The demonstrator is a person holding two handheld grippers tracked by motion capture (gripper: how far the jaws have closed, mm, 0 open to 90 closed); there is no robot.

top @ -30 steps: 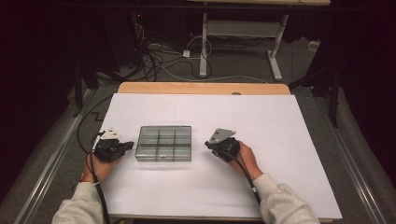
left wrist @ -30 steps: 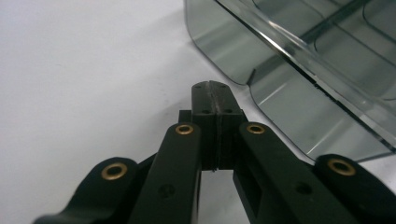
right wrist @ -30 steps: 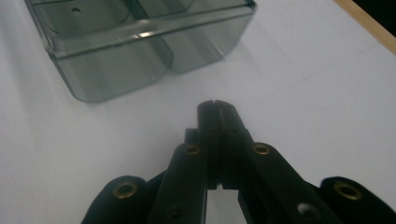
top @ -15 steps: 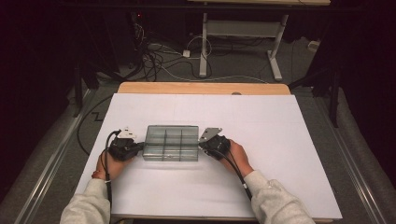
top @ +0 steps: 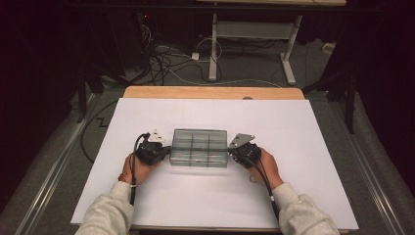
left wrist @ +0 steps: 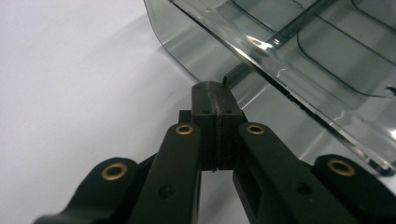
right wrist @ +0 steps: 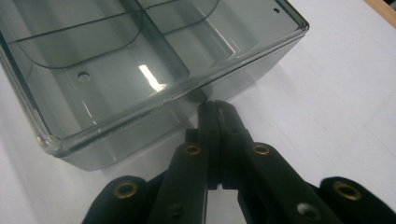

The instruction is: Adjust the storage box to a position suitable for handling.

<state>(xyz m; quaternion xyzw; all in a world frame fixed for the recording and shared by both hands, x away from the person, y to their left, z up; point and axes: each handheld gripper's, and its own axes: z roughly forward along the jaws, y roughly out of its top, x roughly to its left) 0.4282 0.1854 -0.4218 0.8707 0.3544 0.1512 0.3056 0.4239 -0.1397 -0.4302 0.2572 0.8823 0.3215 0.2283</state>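
— What's under everything?
— A white sheet (top: pixel 313 147) covering a wooden table (top: pixel 210 92).
— And beyond the table?
— Tangled cables (top: pixel 166 61) on the grey floor (top: pixel 244 66), beside a white desk frame (top: pixel 252 36).

Clear compartment box (top: pixel 199 147), flat, seemingly empty

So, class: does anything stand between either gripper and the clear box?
Nothing visible does. The left gripper and right gripper sit with shut fingers right at opposite ends of the box, on bare white table.
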